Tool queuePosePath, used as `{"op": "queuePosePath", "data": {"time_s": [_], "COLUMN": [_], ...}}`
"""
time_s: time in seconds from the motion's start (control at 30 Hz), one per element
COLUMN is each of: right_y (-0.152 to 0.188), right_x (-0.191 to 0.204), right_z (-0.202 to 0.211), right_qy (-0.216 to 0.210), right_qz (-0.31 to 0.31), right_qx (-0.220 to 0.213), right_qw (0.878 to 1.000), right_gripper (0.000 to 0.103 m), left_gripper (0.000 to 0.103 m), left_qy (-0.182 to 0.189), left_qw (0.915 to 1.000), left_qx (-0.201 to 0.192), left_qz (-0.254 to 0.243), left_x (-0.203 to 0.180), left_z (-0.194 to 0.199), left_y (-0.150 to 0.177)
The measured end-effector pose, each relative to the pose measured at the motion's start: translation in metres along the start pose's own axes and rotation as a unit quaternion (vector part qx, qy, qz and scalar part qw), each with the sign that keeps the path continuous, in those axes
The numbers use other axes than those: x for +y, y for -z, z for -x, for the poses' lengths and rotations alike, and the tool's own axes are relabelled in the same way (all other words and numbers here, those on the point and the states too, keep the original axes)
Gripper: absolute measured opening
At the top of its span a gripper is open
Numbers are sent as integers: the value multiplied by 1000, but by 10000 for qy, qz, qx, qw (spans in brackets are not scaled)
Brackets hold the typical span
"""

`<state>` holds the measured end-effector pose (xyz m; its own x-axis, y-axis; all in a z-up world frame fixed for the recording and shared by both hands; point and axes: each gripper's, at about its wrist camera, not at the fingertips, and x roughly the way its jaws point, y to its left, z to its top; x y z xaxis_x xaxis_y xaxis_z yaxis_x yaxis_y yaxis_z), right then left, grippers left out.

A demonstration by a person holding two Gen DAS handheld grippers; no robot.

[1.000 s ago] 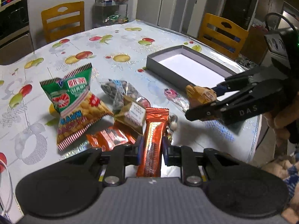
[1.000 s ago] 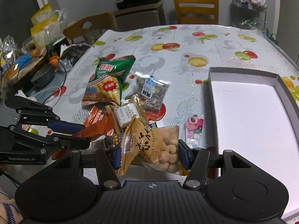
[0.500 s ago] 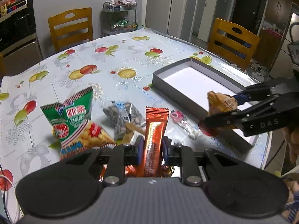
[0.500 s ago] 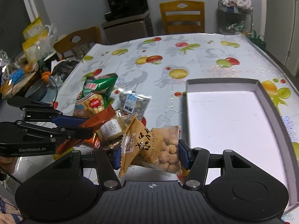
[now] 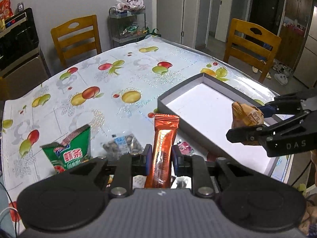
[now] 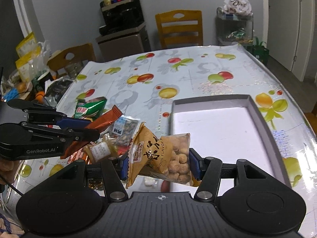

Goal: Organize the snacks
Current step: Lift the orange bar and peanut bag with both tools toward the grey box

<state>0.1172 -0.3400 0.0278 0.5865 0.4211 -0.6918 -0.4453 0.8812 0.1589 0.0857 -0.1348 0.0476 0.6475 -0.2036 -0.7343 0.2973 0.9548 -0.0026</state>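
My left gripper is shut on an orange-red snack bar, held upright above the table. My right gripper is shut on a yellow bag of coated nuts, lifted off the table near the left wall of the grey tray. In the left wrist view the right gripper hangs over the near end of the grey tray with that bag. The tray has a white floor with nothing in it. A green snack bag and a clear seed packet lie on the table.
More small packets lie in a pile left of the tray, with a pink candy beside it. Wooden chairs stand at the table's far sides. Clutter and bags sit off the table's left edge. The fruit-print tablecloth covers the table.
Both grippers have risen with their snacks and moved toward the tray. The nut bag, earlier low by the pile, now hangs over the tray's near end; the snack pile has dropped lower in view.
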Motion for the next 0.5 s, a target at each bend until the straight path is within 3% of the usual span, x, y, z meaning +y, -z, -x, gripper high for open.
{"op": "queuePosePath", "data": {"time_s": [0.5], "right_y": [-4], "right_x": [-38], "right_z": [11], "right_qy": [169], "right_qz": [-199], "right_qx": [-57], "right_qw": [9996], "right_gripper": [57], "left_gripper": [17], "left_qy": [201], "left_qw": [9994], "left_qx": [35], "left_qz": [-291], "left_x": [-39], "left_z": [-19], "left_y": [-30]}}
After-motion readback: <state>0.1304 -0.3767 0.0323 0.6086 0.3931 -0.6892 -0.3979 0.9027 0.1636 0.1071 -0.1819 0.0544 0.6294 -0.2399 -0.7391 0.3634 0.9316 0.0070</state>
